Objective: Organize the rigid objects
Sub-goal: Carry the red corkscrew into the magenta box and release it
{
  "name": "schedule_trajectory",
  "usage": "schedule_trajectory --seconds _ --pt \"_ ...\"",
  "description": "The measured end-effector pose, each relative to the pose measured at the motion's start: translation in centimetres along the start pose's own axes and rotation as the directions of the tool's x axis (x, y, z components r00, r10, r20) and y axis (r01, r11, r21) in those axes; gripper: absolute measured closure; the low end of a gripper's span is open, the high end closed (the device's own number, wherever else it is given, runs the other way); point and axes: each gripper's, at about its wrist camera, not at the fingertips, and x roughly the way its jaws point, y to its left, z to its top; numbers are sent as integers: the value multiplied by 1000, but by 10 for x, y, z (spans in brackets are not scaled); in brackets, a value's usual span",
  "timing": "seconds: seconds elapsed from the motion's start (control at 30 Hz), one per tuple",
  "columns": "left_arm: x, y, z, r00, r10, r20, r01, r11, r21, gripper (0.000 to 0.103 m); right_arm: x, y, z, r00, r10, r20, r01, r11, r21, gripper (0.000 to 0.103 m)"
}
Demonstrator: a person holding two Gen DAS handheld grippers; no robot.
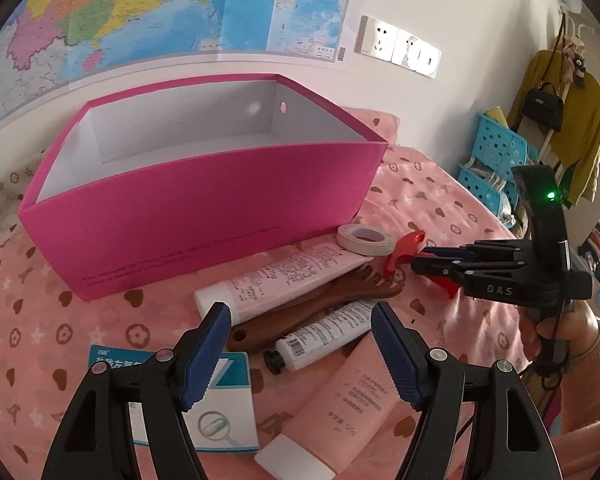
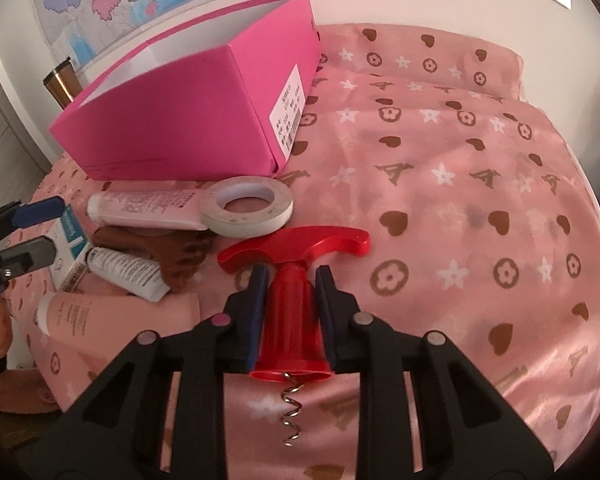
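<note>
Right wrist: tool (image 2: 291, 280) apparently gripping corkscrew (image 2: 290, 312)

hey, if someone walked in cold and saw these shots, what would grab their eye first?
Probably the big open hot-pink cardboard box standing on the pink patterned bedspread. Next, the glossy red plastic corkscrew pinched in the right gripper, beside a white tape roll.

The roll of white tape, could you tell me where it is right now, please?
In the right wrist view the roll of white tape lies left of centre on the pink bedspread, before the pink box, its edge overlapping a pink tube.
</note>
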Motion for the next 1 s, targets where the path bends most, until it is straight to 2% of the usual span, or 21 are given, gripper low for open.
schedule_trajectory --seconds 0.33,0.63,0.8,1.0 --pt "1 -12 5 998 -58 3 58 998 29 29 -38 13 2 992 86 97 -85 996 -13 76" --pt "-14 -21 27 993 -93 79 85 992 93 29 -54 52 26 971 180 155 -157 977 -147 76" --pt "-17 -17 46 988 -108 109 97 990 107 44 -58 69 43 961 218 171 -178 959 -222 76" --pt "-17 -14 67 985 -108 133 90 987 131 56 -59 86 67 954 243 175 -181 934 -309 76"
